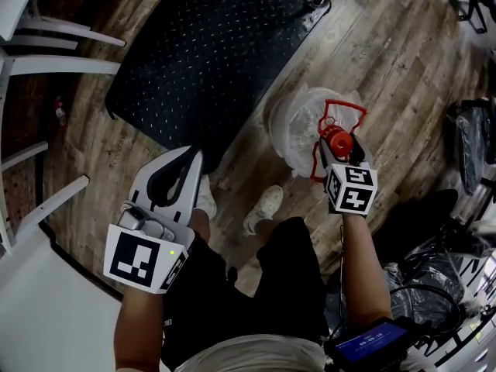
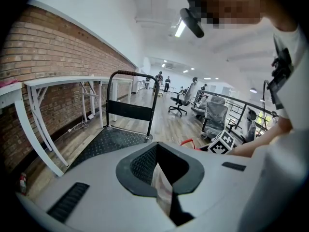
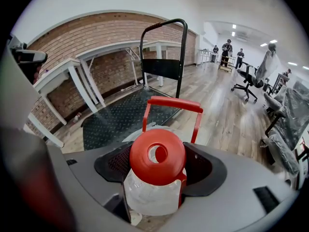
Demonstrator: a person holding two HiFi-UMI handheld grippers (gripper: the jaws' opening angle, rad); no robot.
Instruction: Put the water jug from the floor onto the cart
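The water jug [image 1: 304, 124], clear plastic with a red cap [image 1: 336, 139] and a red carry handle [image 1: 342, 105], stands on the wooden floor beside the black platform cart [image 1: 209, 53]. My right gripper [image 1: 339, 153] points steeply down over the jug's top. In the right gripper view the cap [image 3: 157, 156] and neck sit between the jaws of the right gripper [image 3: 158, 173], which stand wide, and no squeeze on the neck shows. The handle [image 3: 171, 103] stands upright beyond them. My left gripper [image 1: 191, 160] hangs shut and empty over the cart's near corner; its view faces the cart deck [image 2: 113, 141].
White table legs [image 1: 46, 64] and a brick wall [image 3: 111, 47] line the left side of the cart. The cart's push bar [image 3: 166, 42] rises at its far end. My shoes [image 1: 263, 208] stand next to the jug. Plastic-wrapped office chairs [image 2: 215, 115] and dark bags [image 1: 473, 142] are at right.
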